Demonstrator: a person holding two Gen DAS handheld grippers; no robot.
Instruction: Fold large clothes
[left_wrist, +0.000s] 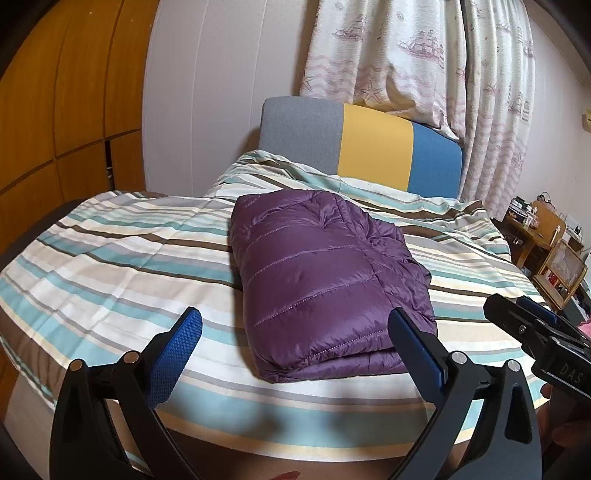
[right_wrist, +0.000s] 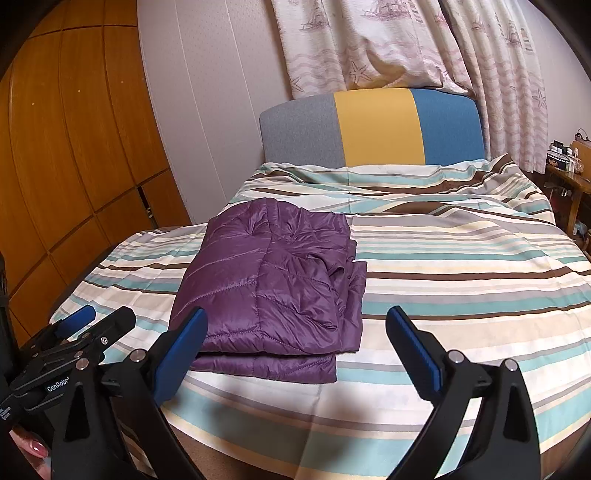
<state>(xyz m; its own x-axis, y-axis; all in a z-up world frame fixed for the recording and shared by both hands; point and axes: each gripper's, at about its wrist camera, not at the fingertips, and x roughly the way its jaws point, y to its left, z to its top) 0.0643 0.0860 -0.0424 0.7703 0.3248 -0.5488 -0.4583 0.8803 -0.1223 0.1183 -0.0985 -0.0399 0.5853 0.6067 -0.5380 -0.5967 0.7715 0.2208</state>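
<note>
A purple quilted puffer jacket (left_wrist: 325, 280) lies folded in a compact rectangle on the striped bedspread (left_wrist: 110, 258); it also shows in the right wrist view (right_wrist: 273, 288). My left gripper (left_wrist: 295, 332) is open and empty, hovering just in front of the jacket's near edge. My right gripper (right_wrist: 295, 332) is open and empty, near the jacket's front right corner, above the bedspread (right_wrist: 461, 266). Each gripper shows at the edge of the other's view: the right one (left_wrist: 532, 325) and the left one (right_wrist: 85, 325).
A grey, yellow and blue headboard (left_wrist: 369, 147) stands at the far end under patterned curtains (left_wrist: 424, 55). A wooden wardrobe (left_wrist: 55, 110) is on the left. Wooden shelves with small items (left_wrist: 546, 240) stand at the right of the bed.
</note>
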